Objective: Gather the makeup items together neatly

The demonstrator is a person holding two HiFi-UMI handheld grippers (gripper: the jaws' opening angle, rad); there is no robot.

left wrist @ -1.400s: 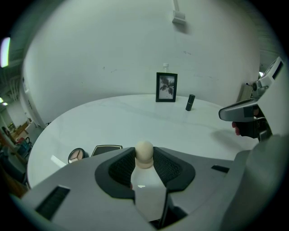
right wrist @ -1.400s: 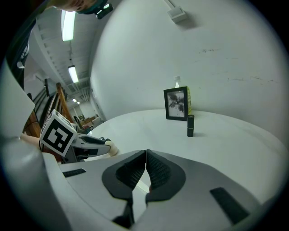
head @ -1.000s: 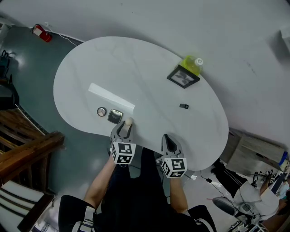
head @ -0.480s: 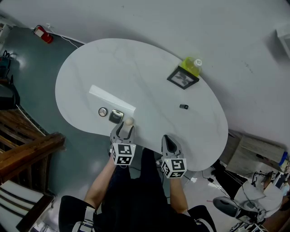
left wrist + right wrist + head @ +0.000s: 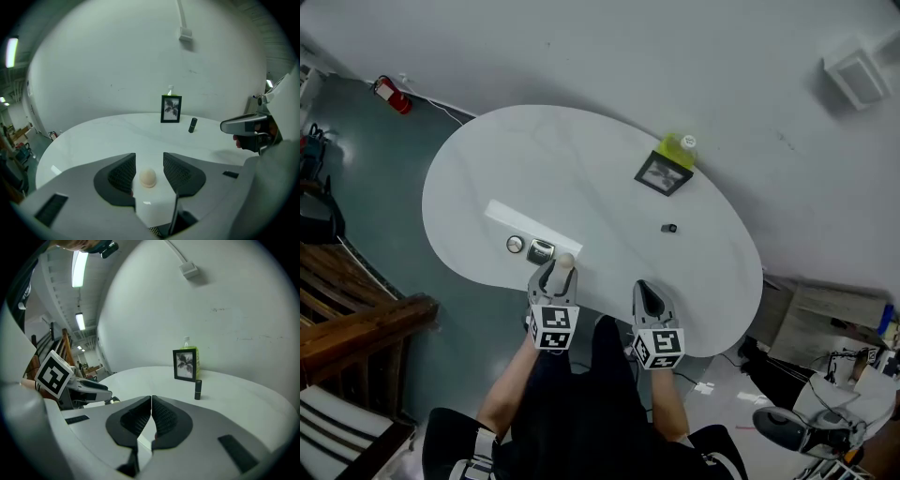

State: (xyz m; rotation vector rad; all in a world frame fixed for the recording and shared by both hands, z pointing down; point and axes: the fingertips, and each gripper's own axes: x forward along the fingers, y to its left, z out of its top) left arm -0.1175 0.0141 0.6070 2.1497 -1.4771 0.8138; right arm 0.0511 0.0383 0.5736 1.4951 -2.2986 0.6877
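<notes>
- The jaws of our left gripper [image 5: 149,160] have just been opening. They now stand about half apart.
- The makeup sponge [image 5: 148,178] sits on the table [image 5: 581,169] between those jaws. There is a gap at each pad, so nothing is gripped.
- The sponge lies where it did a moment ago, so we judge it set down and released in place.
- Just ahead and to the left of the left jaws lie the compact [image 5: 541,250] and a small round case [image 5: 515,245], close beside the sponge.
- Our right gripper [image 5: 151,401] has its jaws pressed together with nothing between them.
- Well ahead of both pairs of jaws the lipstick [image 5: 198,389] stands upright and alone, near the picture frame [image 5: 185,365].
- We judge three items gathered and the lipstick left to fetch. The right jaws look the nearer pair for that.
</notes>
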